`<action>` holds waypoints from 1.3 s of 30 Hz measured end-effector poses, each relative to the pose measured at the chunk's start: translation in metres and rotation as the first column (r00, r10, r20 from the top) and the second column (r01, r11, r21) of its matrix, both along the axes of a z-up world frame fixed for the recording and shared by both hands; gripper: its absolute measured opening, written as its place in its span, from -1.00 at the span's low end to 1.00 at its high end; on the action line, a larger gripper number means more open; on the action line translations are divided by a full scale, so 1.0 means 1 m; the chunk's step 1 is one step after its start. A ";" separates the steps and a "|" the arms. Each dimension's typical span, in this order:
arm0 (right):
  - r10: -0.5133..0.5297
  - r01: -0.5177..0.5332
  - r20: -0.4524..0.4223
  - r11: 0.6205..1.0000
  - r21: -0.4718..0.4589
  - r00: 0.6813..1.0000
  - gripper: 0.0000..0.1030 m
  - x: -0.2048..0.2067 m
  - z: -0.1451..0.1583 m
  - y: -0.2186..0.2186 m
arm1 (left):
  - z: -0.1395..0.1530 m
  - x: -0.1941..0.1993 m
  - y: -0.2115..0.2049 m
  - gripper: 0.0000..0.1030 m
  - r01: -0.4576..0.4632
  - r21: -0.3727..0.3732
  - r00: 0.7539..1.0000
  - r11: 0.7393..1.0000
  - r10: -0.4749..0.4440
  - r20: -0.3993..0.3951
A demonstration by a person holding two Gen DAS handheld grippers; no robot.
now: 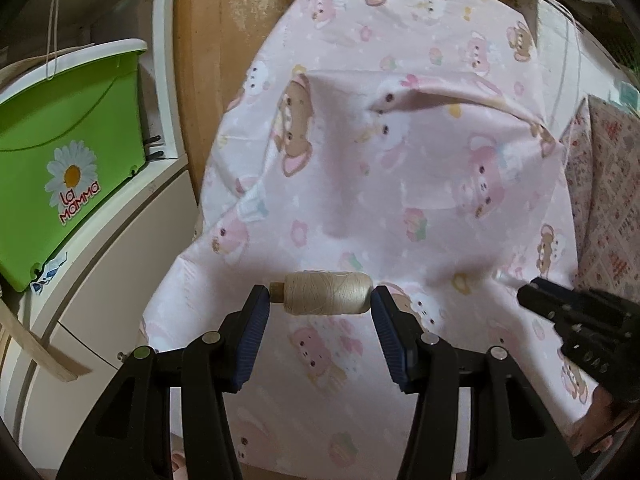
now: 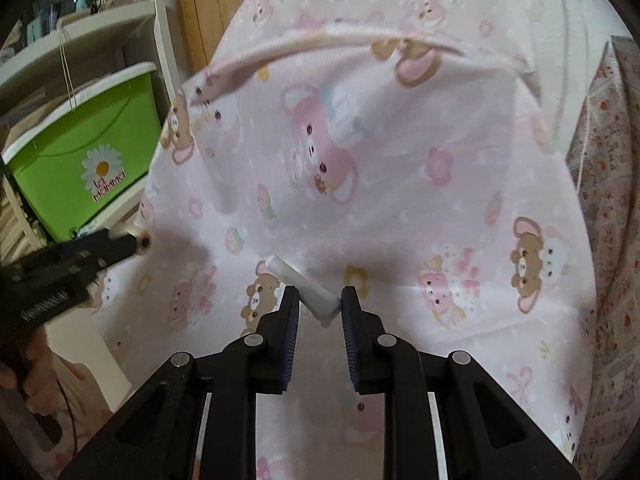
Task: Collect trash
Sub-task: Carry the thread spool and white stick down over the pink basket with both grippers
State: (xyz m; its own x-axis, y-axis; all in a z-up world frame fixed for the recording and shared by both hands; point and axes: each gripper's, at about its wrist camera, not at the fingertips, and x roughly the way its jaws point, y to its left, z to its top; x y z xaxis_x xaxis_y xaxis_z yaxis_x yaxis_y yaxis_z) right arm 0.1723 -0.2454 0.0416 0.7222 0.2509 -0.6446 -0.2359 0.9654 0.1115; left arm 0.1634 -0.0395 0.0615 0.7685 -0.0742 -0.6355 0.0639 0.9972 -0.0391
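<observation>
- A cream thread spool (image 1: 326,293) was clamped end to end between the pads of the left gripper (image 1: 320,300), above the pink sheet (image 1: 420,184).
- A white tube (image 2: 304,286) was pinched in the right gripper (image 2: 320,302) — tilted, its far end pointing left.
- A green bin (image 1: 68,128) was seen on the left, on a white shelf (image 1: 132,216).
- A patterned bag (image 2: 612,128) stood at the right — beside the sheet.
</observation>
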 end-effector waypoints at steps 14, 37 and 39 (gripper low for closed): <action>-0.023 0.022 0.038 0.999 0.048 0.999 -0.55 -0.049 0.012 -0.009 | -0.008 -0.041 -0.025 0.00 0.079 -0.002 0.997 0.997 -0.079 -0.013; 0.052 -0.053 0.022 0.998 0.037 0.998 -0.55 -0.131 0.004 0.007 | -0.026 -0.091 -0.010 0.00 0.083 -0.116 0.989 0.990 -0.096 -0.112; 0.057 -0.056 -0.010 0.997 0.046 0.998 -0.55 -0.132 -0.003 0.005 | -0.028 -0.092 -0.012 0.00 0.074 -0.099 0.989 0.992 -0.085 -0.121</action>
